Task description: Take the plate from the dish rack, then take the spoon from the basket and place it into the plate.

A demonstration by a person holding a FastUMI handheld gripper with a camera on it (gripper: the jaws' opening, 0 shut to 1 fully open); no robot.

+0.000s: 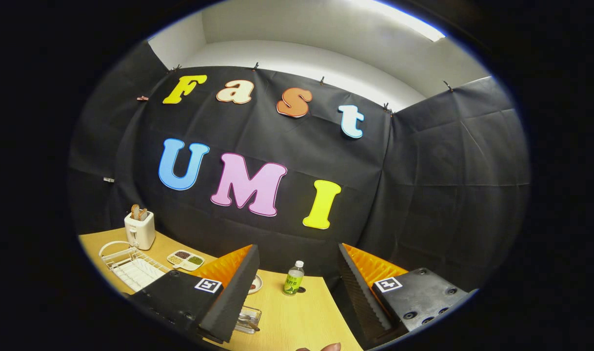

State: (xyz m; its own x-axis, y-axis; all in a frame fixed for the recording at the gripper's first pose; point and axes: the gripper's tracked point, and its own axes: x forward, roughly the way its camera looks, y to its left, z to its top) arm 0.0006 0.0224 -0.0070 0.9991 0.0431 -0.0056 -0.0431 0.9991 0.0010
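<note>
Gripper view, above a pale wooden table (pixel 297 317). Gripper (pixel 297 292) raised and tipped upward, fingers spread wide apart, nothing clasped between them, bare tabletop showing in the gap.

At 12 o'clock from the gap, just beyond the fingertips: small clear plastic bottle with green label and white cap (pixel 293 279), standing upright near the table's far edge, apart from both fingers.

At 10 o'clock, peeking out past the left finger's inner face: sliver of a round whitish plate with something reddish on it (pixel 256 283), mostly hidden behind that finger; hard to tell more.

At 8 o'clock, low beside the left finger's near end: clear shallow basket (pixel 250 319) with a metal spoon (pixel 247 319) lying in it, partly covered by the finger, not between the fingers.

Farther off at 9 to 10 o'clock, beyond the left finger: white wire dish rack (pixel 131 265) with a looped handle, no plate visible in its slots. Just past it, a white divided tray with dark, green and pale fillings (pixel 185 260). Behind the rack, a cream toaster (pixel 140 229) with brown slices sticking up from the top.

At 6 o'clock, nearest edge: tip of a person's finger (pixel 326 347).
</note>
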